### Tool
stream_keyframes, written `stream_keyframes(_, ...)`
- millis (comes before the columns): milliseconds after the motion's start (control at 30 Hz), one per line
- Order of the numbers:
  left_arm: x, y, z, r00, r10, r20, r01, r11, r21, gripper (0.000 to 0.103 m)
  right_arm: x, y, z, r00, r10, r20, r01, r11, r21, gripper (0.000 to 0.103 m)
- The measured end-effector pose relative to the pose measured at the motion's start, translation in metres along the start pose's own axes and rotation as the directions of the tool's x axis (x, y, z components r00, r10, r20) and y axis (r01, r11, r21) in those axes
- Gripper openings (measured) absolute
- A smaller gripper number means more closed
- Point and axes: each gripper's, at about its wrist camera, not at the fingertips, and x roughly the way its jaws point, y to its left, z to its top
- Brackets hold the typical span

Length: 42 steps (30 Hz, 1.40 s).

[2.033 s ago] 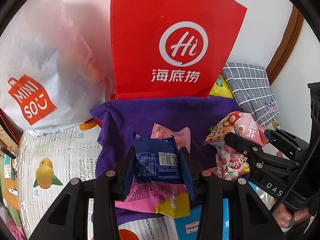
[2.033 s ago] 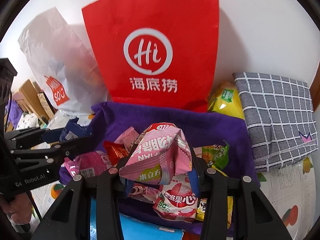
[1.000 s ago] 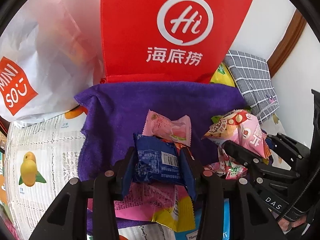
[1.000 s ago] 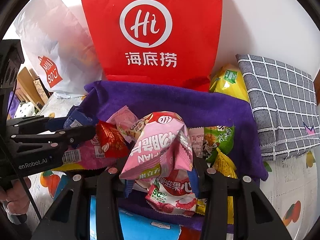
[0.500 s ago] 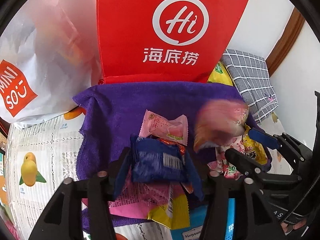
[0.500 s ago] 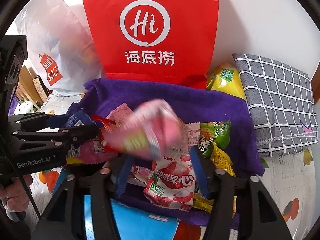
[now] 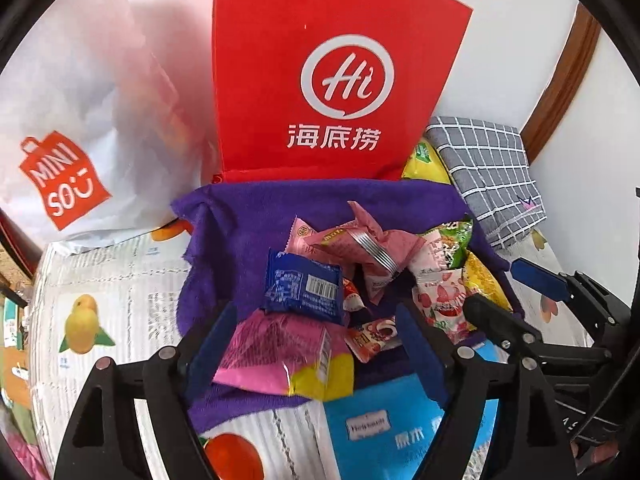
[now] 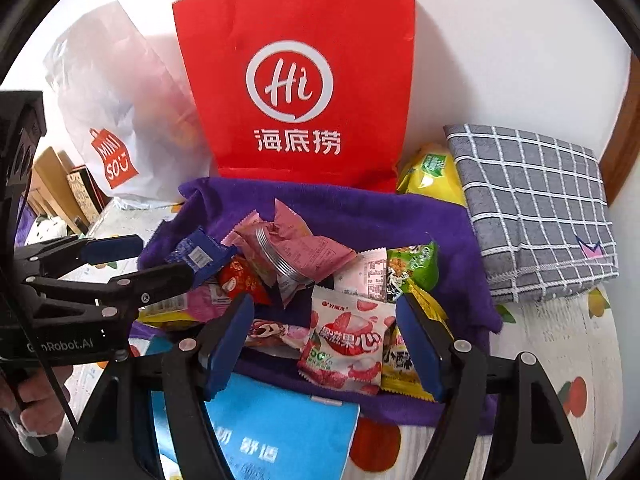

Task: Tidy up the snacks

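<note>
A pile of snack packets lies on a purple towel [image 7: 248, 216] [image 8: 400, 216]. My left gripper [image 7: 316, 354] is open and empty just behind a blue packet [image 7: 304, 286] that lies on the pile. My right gripper [image 8: 324, 344] is open and empty over a strawberry packet [image 8: 346, 344]. A crumpled pink packet [image 7: 360, 246] [image 8: 292, 250] lies on top of the pile, beyond both grippers. The blue packet [image 8: 196, 254] shows beside the left gripper [image 8: 138, 262] in the right wrist view. The right gripper [image 7: 508, 296] shows at the right of the left wrist view.
A red paper bag [image 7: 332, 80] [image 8: 296, 92] stands behind the towel, a white plastic bag [image 7: 80, 120] [image 8: 120, 120] to its left. A grey checked cloth [image 7: 484, 168] [image 8: 532, 208] and a yellow packet [image 8: 432, 176] lie at the right. A light blue pack [image 8: 276, 432] lies near me.
Both grippers have opened. The blue packet left the left jaws and the pink packet left the right jaws; both now lie on the pile. The grippers have drawn back slightly.
</note>
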Motion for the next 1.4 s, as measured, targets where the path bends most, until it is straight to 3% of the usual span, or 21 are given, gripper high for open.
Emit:
stream_keyframes(200, -0.028, -0.006, -0.012, 1.000, -0.004, 0.008, 0.004, 1.000, -0.004, 0.082, -0.038, 0.004, -0.008, 0.998, -0.046, 0.033, 0.045, 0.999, 0.009, 0.073)
stream_keyframes(433, -0.071, -0.020, -0.042, 0.999, 0.004, 0.042, -0.004, 1.000, -0.007, 0.087, -0.087, 0.000, -0.026, 0.998, -0.038, 0.041, 0.034, 0.995, 0.090, 0.073)
stream_keyframes(533, -0.091, -0.028, -0.057, 0.998, 0.006, 0.060, -0.005, 1.000, -0.010, 0.089, -0.106, -0.001, -0.037, 0.996, -0.083, 0.042, 0.078, 0.991, 0.106, 0.073)
stream_keyframes(800, -0.136, -0.049, -0.098, 0.993, 0.041, 0.107, -0.043, 0.999, 0.009, 0.092, -0.157, -0.011, -0.082, 0.995, -0.089, 0.048, 0.080, 0.984, 0.162, 0.073)
stream_keyframes(1000, -0.170, -0.062, -0.130, 0.987, 0.039, 0.154, -0.040, 0.999, 0.004, 0.093, -0.195, -0.014, -0.115, 0.991, -0.100, 0.086, 0.083, 0.980, 0.183, 0.081)
stream_keyframes(1167, -0.195, -0.073, -0.156, 0.980, 0.058, 0.190, -0.059, 0.998, 0.001, 0.093, -0.230, -0.009, -0.140, 0.977, -0.152, 0.151, 0.126, 0.977, 0.169, 0.097)
stream_keyframes(1400, -0.220, -0.087, -0.190, 0.970, 0.079, 0.230, -0.079, 0.997, -0.010, 0.094, -0.265, -0.002, -0.171, 0.962, -0.207, 0.179, 0.180, 0.971, 0.159, 0.101)
